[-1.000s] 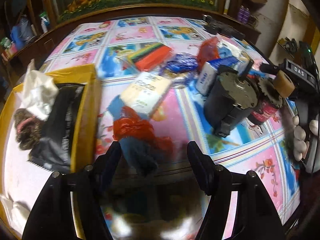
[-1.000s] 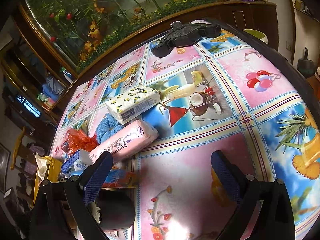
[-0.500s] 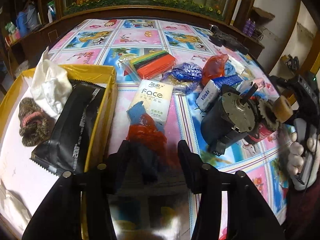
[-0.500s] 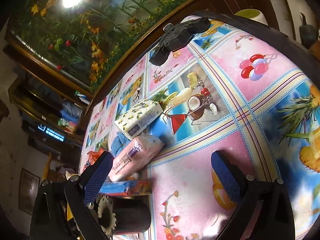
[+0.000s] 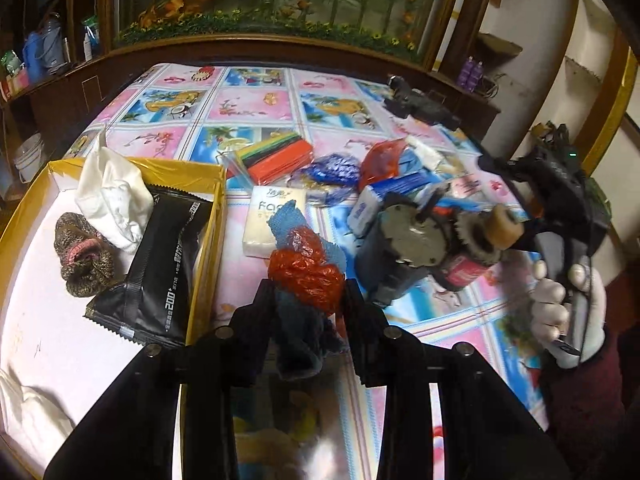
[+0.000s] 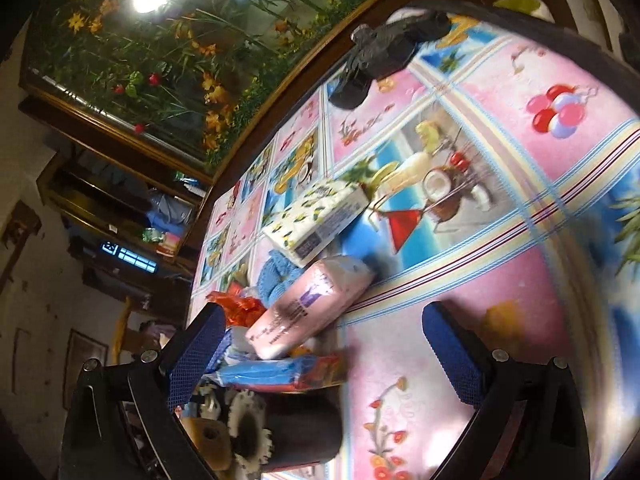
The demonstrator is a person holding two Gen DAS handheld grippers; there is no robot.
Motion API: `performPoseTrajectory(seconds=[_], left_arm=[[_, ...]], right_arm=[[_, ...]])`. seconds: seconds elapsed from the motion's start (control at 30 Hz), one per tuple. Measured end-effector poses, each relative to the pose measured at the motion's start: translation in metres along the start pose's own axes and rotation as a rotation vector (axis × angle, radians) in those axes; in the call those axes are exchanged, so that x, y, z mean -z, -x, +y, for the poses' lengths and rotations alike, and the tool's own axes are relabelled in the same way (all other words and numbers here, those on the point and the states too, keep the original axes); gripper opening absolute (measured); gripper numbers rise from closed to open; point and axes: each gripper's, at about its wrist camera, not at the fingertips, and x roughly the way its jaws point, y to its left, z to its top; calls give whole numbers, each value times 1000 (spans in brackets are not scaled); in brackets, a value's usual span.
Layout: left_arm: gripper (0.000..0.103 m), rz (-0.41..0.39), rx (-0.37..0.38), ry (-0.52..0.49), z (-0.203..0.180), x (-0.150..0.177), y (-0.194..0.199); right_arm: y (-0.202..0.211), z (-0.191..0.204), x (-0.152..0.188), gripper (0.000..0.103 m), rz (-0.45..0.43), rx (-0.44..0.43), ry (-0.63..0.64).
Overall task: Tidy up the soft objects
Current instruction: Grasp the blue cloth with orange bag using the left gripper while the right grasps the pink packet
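Observation:
My left gripper point(image 5: 308, 292) is shut on a soft bundle, a blue knitted cloth point(image 5: 286, 220) wrapped in a red plastic bag point(image 5: 304, 268), held just above the tablecloth. Left of it stands the yellow box point(image 5: 218, 208), with a white cloth point(image 5: 112, 196), a black pack point(image 5: 160, 264) and a brown knitted piece point(image 5: 82, 256) inside. My right gripper point(image 6: 322, 320) is open and holds nothing. Beyond its fingers lie a pink tissue pack point(image 6: 312, 300), a lemon-print tissue pack point(image 6: 316, 216) and another blue knit point(image 6: 272, 276).
A white tissue pack point(image 5: 260, 220), a striped pack point(image 5: 276, 158), a blue wrapper point(image 5: 332, 172) and a red bag point(image 5: 382, 160) are spread across the table. A dark motor point(image 5: 404, 248) with gears stands right of the bundle. A gloved hand point(image 5: 560, 312) holds the right gripper. A black device point(image 6: 384, 52) lies far back.
The left jaws have shut on the blue-and-red bundle and raised it slightly. The right gripper has rolled, tilting its view, and stays open.

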Motion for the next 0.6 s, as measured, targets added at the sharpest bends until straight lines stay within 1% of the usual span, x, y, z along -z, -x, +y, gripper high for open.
performPoseTrajectory(seconds=[0.03, 0.1, 0.17, 0.2, 0.23, 0.27, 0.33, 0.37, 0.5, 0.57, 0.6], left_arm=[[31, -10, 12, 3, 0, 0, 7], [31, -28, 32, 17, 4, 2, 21], [31, -45, 48, 38, 12, 4, 38], [31, -55, 51, 49, 18, 6, 46], [31, -68, 54, 65, 26, 8, 58], [31, -79, 54, 80, 33, 10, 66], [31, -101, 42, 108, 52, 14, 84], [31, -112, 26, 121, 64, 16, 94], [31, -128, -71, 167, 108, 22, 114], [31, -116, -101, 198, 131, 23, 116], [31, -109, -112, 214, 141, 23, 115]], right_arm=[[-4, 2, -2, 96, 12, -2, -4], [-16, 2, -7, 82, 40, 11, -30], [-29, -3, -13, 40, 81, -21, -73], [-34, -5, -15, 35, 102, -42, -90], [-34, -5, -15, 33, 103, -55, -107], [-30, -4, -17, 32, 93, -46, -106], [-20, 1, -19, 30, 64, -45, -79], [-12, 5, -20, 28, 46, -45, -67], [23, 30, -19, 28, -38, -20, 14], [38, 49, -17, 28, -61, -31, 65], [43, 58, -14, 28, -51, -44, 96]])
